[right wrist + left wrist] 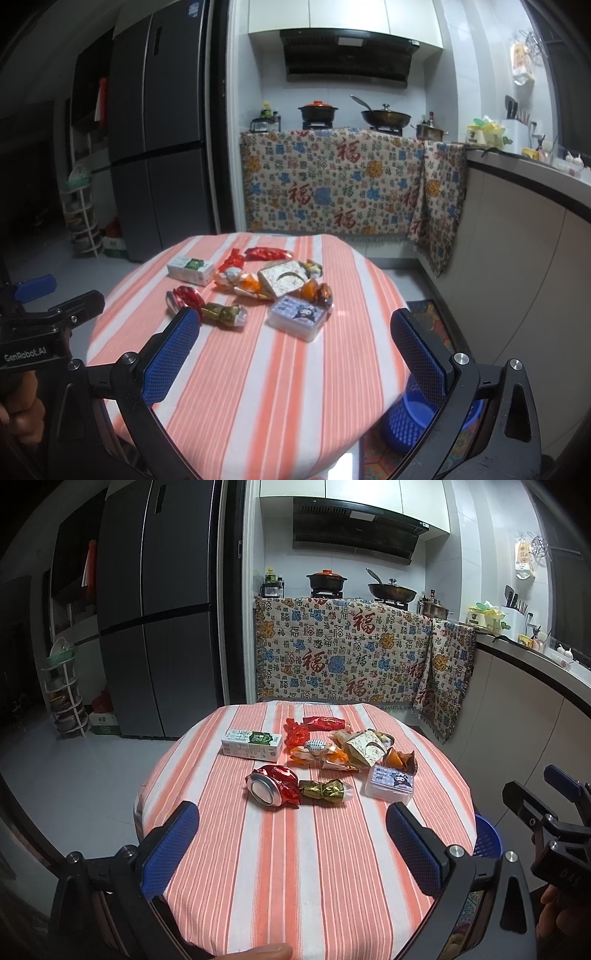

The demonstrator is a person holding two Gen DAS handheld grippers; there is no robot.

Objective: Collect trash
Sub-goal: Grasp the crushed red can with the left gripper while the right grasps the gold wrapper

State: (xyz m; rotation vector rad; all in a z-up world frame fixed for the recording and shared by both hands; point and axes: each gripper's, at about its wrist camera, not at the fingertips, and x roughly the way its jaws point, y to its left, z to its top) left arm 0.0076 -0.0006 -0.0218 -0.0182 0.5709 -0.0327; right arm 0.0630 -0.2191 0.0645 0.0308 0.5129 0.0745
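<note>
Trash lies in a pile on a round table with an orange-striped cloth [295, 867]: a crushed red can [272, 785], a gold wrapper [325, 792], a milk carton [252, 743], red wrappers [323, 723], a paper box [364, 749] and a clear plastic box [389, 784]. My left gripper [291, 823] is open and empty, short of the can. My right gripper [295, 332] is open and empty, short of the plastic box [298, 318] and the can [184, 297]. A blue basket [410, 417] stands on the floor under the right finger.
A grey fridge [155, 609] stands at the back left. A patterned cloth [343, 653] hangs over the stove counter behind the table. A counter [535, 664] runs along the right. The right gripper also shows in the left wrist view [543, 801].
</note>
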